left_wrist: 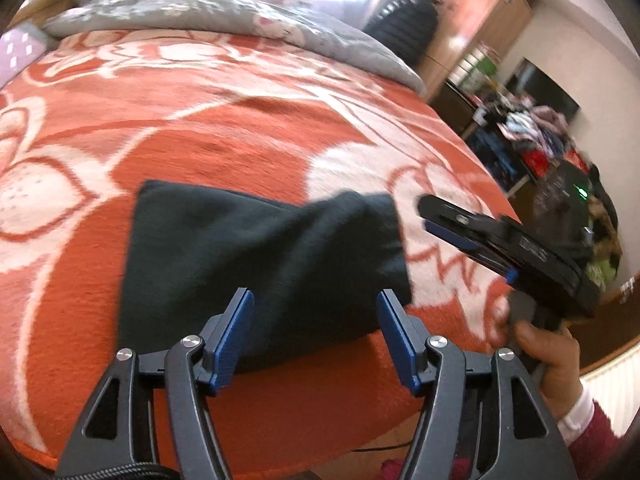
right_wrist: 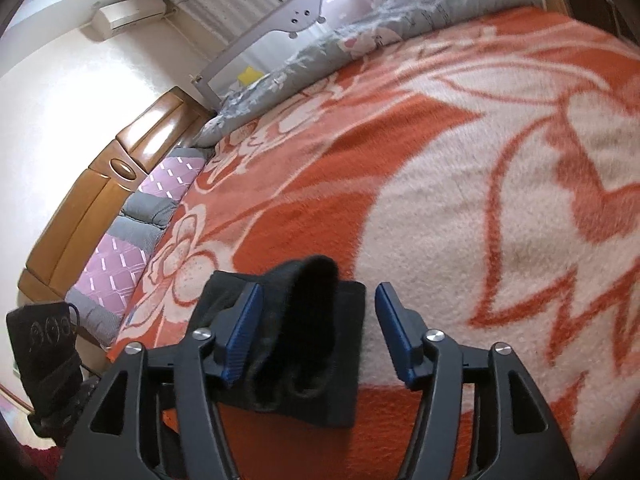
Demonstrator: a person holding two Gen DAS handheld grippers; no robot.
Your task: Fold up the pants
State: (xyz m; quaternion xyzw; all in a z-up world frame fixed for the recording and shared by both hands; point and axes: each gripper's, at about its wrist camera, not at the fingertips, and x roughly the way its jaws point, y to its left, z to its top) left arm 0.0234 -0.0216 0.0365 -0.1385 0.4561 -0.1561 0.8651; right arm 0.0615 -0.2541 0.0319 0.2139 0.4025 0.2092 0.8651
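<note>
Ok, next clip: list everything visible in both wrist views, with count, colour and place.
pants: one, dark, folded, near edge of the blanket
blanket: one, orange and white, covering the bed
quilt: one, grey, far side of the bed
headboard: one, brown wood, left in right wrist view
air conditioner: one, white, on wall
left gripper: blue fingers open, above pants
right gripper: blue fingers open, above pants
hand: one, holding right gripper's handle

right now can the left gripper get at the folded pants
Probably yes: the left gripper stands open right over the folded pants, near their front edge, with nothing between; the right gripper is off to the side.
</note>
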